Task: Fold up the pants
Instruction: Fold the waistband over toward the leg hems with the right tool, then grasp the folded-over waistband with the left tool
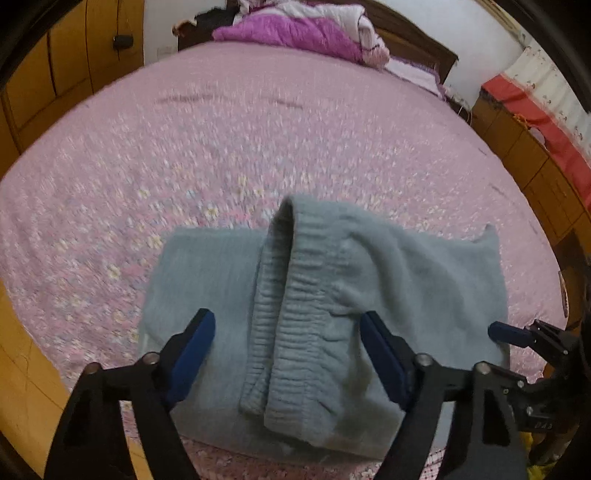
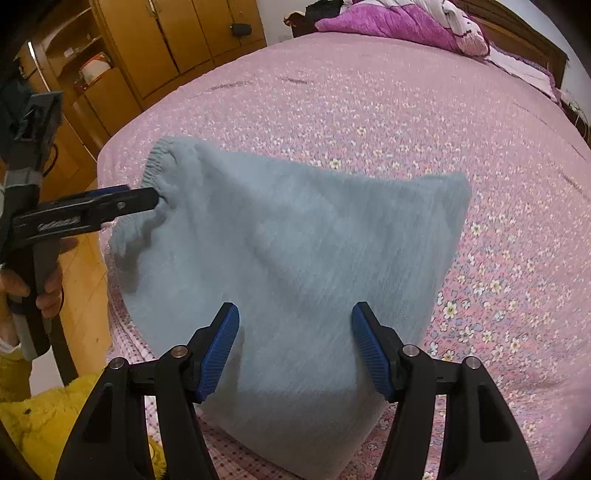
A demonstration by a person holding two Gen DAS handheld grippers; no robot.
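Observation:
Light grey-blue pants point(image 1: 406, 280) lie folded near the front edge of the bed. Their ribbed waistband point(image 1: 291, 306) runs doubled over the top of the fold. My left gripper point(image 1: 288, 332) is open and straddles the waistband, with neither blue pad pressing on it. In the right wrist view the left gripper point(image 2: 153, 199) reaches the gathered waistband point(image 2: 159, 166) from the left, held by a person's hand point(image 2: 44, 291). My right gripper point(image 2: 297, 332) is open just over the flat cloth of the pants point(image 2: 295, 229), pinching nothing. The right gripper point(image 1: 506, 334) also shows at the pants' right edge.
The bed point(image 1: 258, 140) has a pink flowered sheet and much bare room beyond the pants. A purple and white quilt point(image 1: 295, 29) is heaped at its head. A wooden wardrobe point(image 2: 166, 40) stands left, a cabinet under red cloth point(image 1: 532, 122) right. Yellow fuzzy fabric point(image 2: 44, 413) is at lower left.

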